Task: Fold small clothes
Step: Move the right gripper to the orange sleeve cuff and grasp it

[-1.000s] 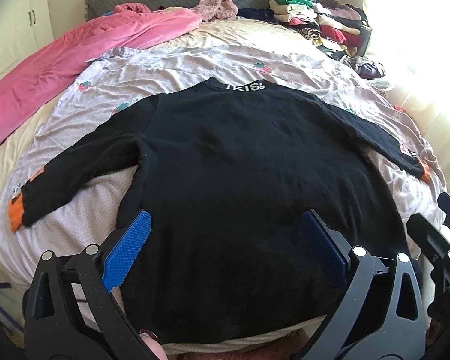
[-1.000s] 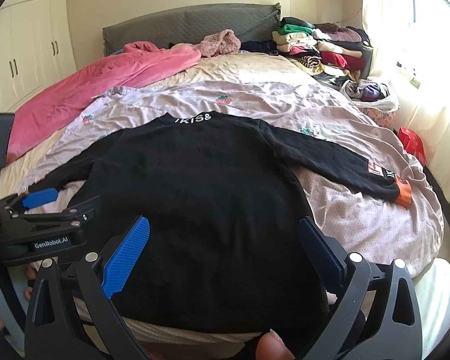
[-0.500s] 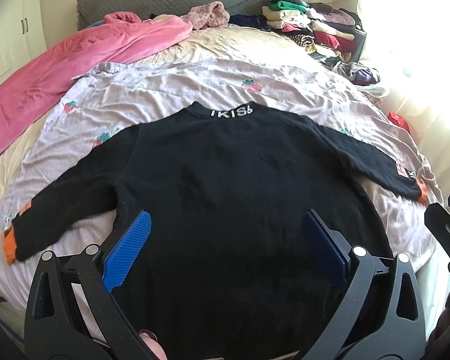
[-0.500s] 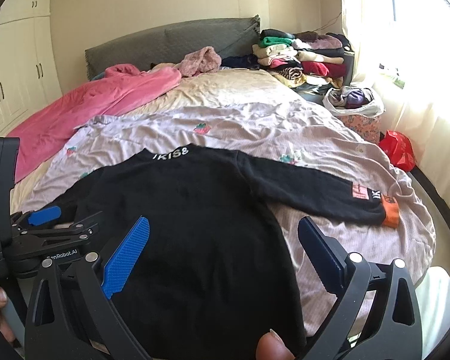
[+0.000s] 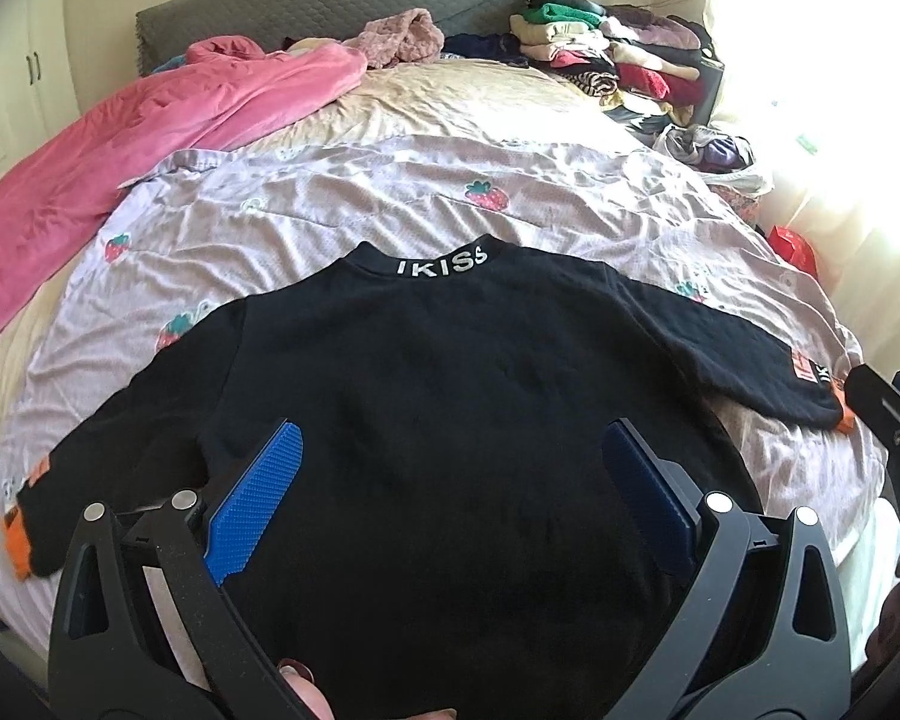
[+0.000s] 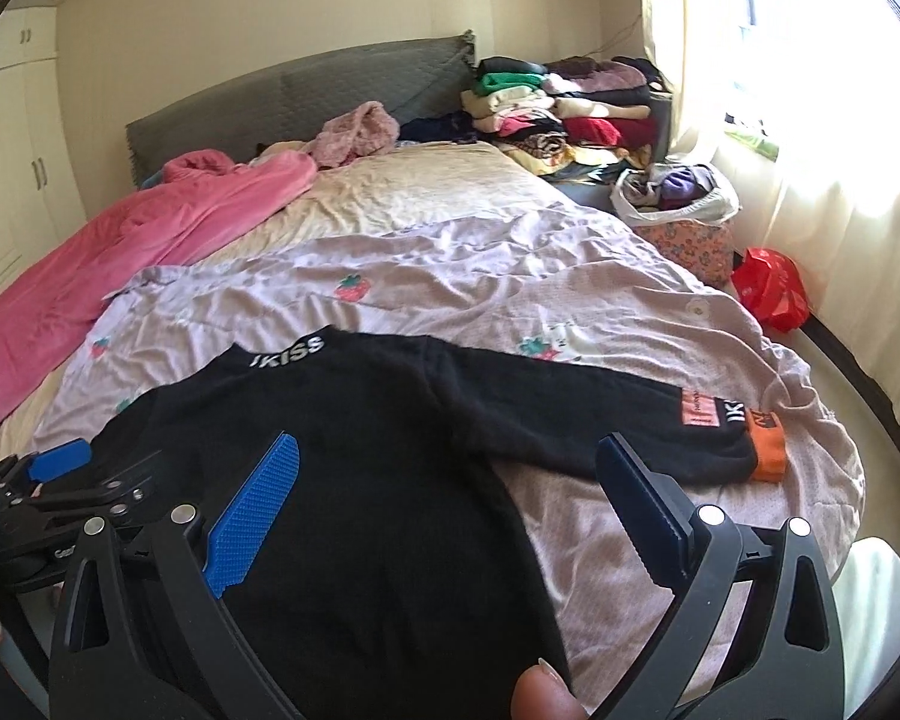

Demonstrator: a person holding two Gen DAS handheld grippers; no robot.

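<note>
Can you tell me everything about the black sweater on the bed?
The black sweater looks soft and knitted. It lies flat on the pale strawberry-print sheet, both sleeves spread out to the sides. White letters reading IKISS run across its collar. Each sleeve ends in an orange cuff, and one has an orange patch beside it. Both hand-held grippers are open above its lower part, not gripping it.

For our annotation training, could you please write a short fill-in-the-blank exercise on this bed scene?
1. The black sweater lies spread flat with both sleeves ____.
2. White letters on its collar read ____.
3. Each sleeve ends in a cuff coloured ____.
4. Both the left tool and the right tool are ____.

Missing words: outstretched; IKISS; orange; open
</note>
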